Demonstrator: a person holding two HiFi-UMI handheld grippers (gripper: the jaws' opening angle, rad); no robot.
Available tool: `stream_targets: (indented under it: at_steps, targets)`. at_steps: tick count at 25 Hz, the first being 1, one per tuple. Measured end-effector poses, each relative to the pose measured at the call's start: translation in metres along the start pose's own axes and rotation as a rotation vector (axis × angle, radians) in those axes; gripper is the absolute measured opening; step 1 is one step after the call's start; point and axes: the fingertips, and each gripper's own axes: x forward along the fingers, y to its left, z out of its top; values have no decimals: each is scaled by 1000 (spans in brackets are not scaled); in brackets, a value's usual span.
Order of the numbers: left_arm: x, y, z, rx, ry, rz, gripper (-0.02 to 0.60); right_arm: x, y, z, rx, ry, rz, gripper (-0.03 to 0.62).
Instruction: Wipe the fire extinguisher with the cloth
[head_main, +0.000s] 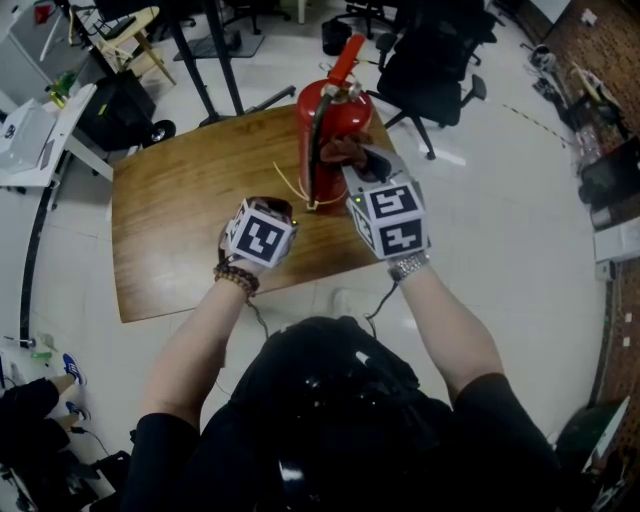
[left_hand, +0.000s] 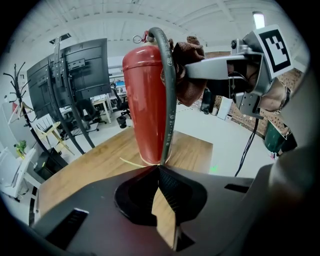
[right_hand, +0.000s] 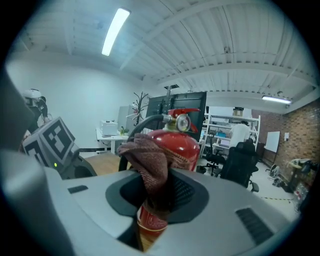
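Observation:
A red fire extinguisher stands upright near the far edge of the wooden table, with a black hose running down its side. My right gripper is shut on a crumpled reddish-brown cloth and holds it against the upper body of the extinguisher. The cloth bulges out beside the hose. My left gripper is shut and empty. It points down at the foot of the extinguisher, just short of it. In the head view it sits left of the cylinder.
A thin yellow tie trails from the extinguisher's foot onto the table. A black office chair stands on the floor beyond the table's far right corner. A black case on wheels sits at the far left. Bare tabletop spreads to the left.

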Motion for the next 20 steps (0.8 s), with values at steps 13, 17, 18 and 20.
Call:
stream_targets:
  at_steps: [13,17,18,20]
  targets:
    - [12,-3,-11,-1,45,-10,0,27,8,-71,74,128,23,104]
    - [17,-4,-17,-10,67,-17,0,35,11,-89,89,163,34,104]
    - [18,-5,-19,-11,72,-19,0,37,12,-95,94,175,37,104]
    - [21,-7,-21,-16,81,-23,0,41,14,-108,105,200,42,104]
